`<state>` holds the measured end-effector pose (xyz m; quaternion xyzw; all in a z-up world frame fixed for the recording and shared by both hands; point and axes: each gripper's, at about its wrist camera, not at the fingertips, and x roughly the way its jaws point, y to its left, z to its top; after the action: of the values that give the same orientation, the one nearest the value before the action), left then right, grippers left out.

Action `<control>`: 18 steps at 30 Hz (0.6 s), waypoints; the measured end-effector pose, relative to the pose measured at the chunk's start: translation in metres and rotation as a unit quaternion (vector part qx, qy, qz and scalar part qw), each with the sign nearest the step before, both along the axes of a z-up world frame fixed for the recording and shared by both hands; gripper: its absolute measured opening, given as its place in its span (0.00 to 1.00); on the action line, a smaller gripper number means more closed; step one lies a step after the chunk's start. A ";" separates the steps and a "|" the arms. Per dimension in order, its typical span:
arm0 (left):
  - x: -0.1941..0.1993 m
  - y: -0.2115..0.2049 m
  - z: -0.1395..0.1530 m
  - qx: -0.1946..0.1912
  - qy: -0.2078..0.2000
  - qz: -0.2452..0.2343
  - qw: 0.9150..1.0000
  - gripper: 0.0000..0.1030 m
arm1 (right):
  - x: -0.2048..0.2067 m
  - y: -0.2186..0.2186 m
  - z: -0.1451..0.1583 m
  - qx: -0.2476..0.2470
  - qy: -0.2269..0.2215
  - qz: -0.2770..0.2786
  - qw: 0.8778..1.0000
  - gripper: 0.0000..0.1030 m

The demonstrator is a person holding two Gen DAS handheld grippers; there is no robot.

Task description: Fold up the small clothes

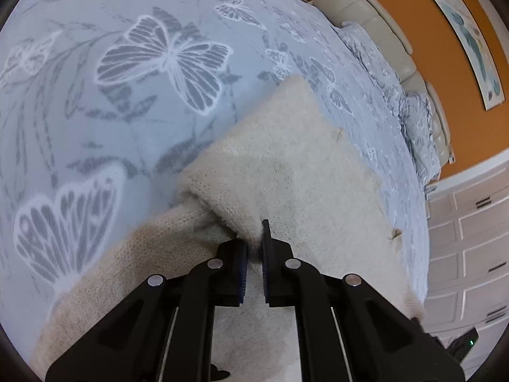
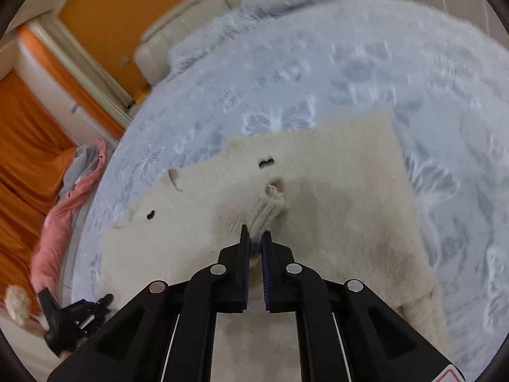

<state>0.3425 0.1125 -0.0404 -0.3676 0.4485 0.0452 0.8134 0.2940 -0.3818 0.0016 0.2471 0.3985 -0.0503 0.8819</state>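
Observation:
A cream knitted sweater [image 1: 286, 172] lies on a light blue bedspread with butterfly prints [image 1: 127, 79]. My left gripper [image 1: 254, 242] is shut on a fold of the sweater's edge, lifting it so the knit drapes over the rest. In the right wrist view the sweater [image 2: 334, 175] lies mostly flat on the bedspread [image 2: 445, 95], with small dark marks on its face. My right gripper [image 2: 256, 238] is shut on a ribbed cuff [image 2: 267, 213] of the sweater, held above the body of the garment.
A cream padded headboard [image 1: 381, 22] and pillows [image 1: 416, 121] sit at the bed's far end by an orange wall. White drawers [image 1: 470, 248] stand beside the bed. A pink and grey garment [image 2: 63, 207] hangs off the bed edge near orange curtains [image 2: 25, 146]. The other gripper [image 2: 73, 318] shows at lower left.

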 end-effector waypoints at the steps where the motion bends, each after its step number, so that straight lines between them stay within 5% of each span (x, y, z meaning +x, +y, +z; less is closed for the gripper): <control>1: -0.003 0.002 -0.001 0.004 0.000 -0.003 1.000 0.07 | 0.009 0.003 -0.016 -0.023 0.043 0.009 0.999 0.06; 3: -0.003 0.000 0.003 0.014 0.000 -0.012 1.000 0.10 | 0.014 0.005 -0.037 -0.028 0.088 0.024 0.995 0.06; 8: -0.017 -0.001 0.031 0.051 -0.021 -0.041 0.998 0.12 | -0.015 0.010 0.013 -0.057 0.022 -0.048 0.997 0.20; 11: -0.015 -0.007 0.047 0.068 -0.039 -0.037 0.996 0.16 | 0.002 0.064 0.026 -0.047 0.007 0.040 0.998 0.17; 15: 0.017 -0.025 0.033 0.112 -0.001 -0.058 0.992 0.25 | 0.060 0.187 0.009 -0.059 0.030 0.208 0.976 0.16; 18: 0.030 -0.022 0.014 0.127 0.023 -0.073 0.989 0.21 | 0.089 0.218 -0.017 -0.103 0.067 0.235 0.964 0.11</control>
<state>0.3723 0.0906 -0.0265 -0.2268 0.4835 0.0504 0.8440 0.3829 -0.1635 -0.0153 0.0501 0.4963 0.1007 0.8608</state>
